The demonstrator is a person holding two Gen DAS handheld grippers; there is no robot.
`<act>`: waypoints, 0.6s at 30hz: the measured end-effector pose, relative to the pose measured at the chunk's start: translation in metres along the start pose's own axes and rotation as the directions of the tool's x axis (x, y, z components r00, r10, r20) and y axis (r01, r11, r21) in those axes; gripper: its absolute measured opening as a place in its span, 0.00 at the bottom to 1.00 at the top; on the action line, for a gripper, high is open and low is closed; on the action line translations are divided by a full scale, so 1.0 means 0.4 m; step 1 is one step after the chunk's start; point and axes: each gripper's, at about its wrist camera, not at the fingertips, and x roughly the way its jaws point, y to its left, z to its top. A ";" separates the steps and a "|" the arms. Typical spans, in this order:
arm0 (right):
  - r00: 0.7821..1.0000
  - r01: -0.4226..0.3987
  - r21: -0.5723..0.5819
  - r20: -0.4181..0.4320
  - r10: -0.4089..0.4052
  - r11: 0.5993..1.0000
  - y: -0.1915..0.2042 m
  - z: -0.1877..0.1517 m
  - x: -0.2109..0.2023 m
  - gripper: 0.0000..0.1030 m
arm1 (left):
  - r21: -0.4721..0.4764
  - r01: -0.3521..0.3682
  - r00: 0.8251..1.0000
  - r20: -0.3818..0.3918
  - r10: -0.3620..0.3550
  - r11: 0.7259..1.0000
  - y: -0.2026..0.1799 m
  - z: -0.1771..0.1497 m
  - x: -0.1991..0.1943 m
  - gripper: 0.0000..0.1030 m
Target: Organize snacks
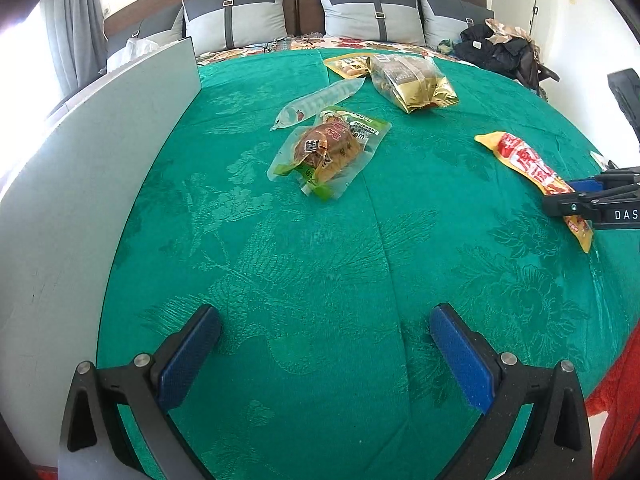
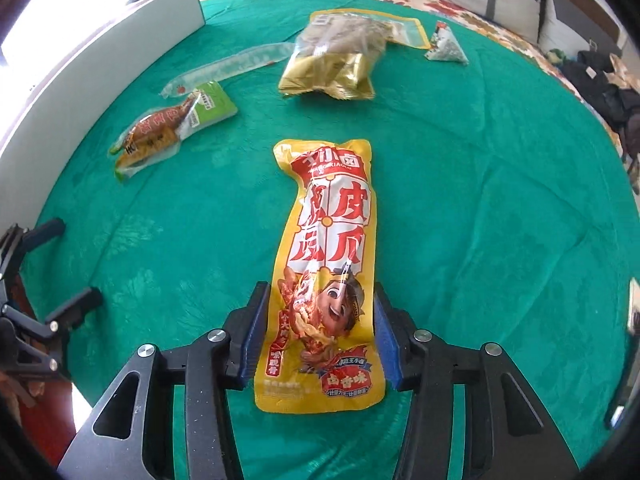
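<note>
A long yellow and red snack pouch (image 2: 326,276) lies flat on the green bedspread (image 2: 480,220), its near end between the right gripper (image 2: 320,336) fingers. Farther off lie a clear green-edged pack of brown meat (image 2: 160,134), a slim clear tube pack (image 2: 232,66), a gold bag (image 2: 332,64) resting on a flat yellow pouch (image 2: 404,30), and a small triangular packet (image 2: 446,46).

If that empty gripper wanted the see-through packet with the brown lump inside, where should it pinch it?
Probably across the bulging middle of the clear packet, coming down from above with the left gripper, which is open and empty. The packet lies flat on the green cloth; its sealed edges are thin and limp, while the brown lump gives the fingers something firm.
</note>
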 end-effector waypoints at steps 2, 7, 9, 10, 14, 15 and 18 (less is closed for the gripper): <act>0.997 0.066 0.085 0.031 -0.069 0.994 -0.072 -0.024 -0.009 0.50 | -0.004 -0.003 1.000 0.007 0.003 1.000 -0.001 0.001 0.002 1.00; 0.981 0.132 0.276 0.105 -0.166 0.952 -0.216 -0.033 -0.001 0.61 | -0.005 -0.006 1.000 0.019 0.006 1.000 0.001 -0.004 0.002 1.00; 0.974 0.132 0.277 0.144 -0.177 0.952 -0.224 -0.036 0.005 0.76 | -0.006 -0.005 1.000 0.017 0.005 1.000 0.000 -0.005 0.001 1.00; 0.969 0.131 0.268 0.168 -0.181 0.954 -0.221 -0.042 0.006 0.80 | -0.007 -0.006 1.000 0.016 0.006 1.000 0.000 -0.006 0.000 1.00; 0.965 0.119 0.261 0.196 -0.173 0.958 -0.240 -0.024 0.016 0.85 | -0.012 -0.007 1.000 0.020 0.007 1.000 0.000 -0.009 -0.002 1.00; 0.966 0.115 0.258 0.196 -0.168 0.959 -0.239 -0.026 0.014 0.86 | -0.013 -0.007 1.000 0.020 0.007 1.000 -0.001 -0.009 -0.002 1.00; 0.967 0.112 0.257 0.196 -0.165 0.960 -0.240 -0.034 0.012 0.87 | -0.020 -0.008 1.000 0.017 0.009 1.000 -0.001 -0.006 0.001 1.00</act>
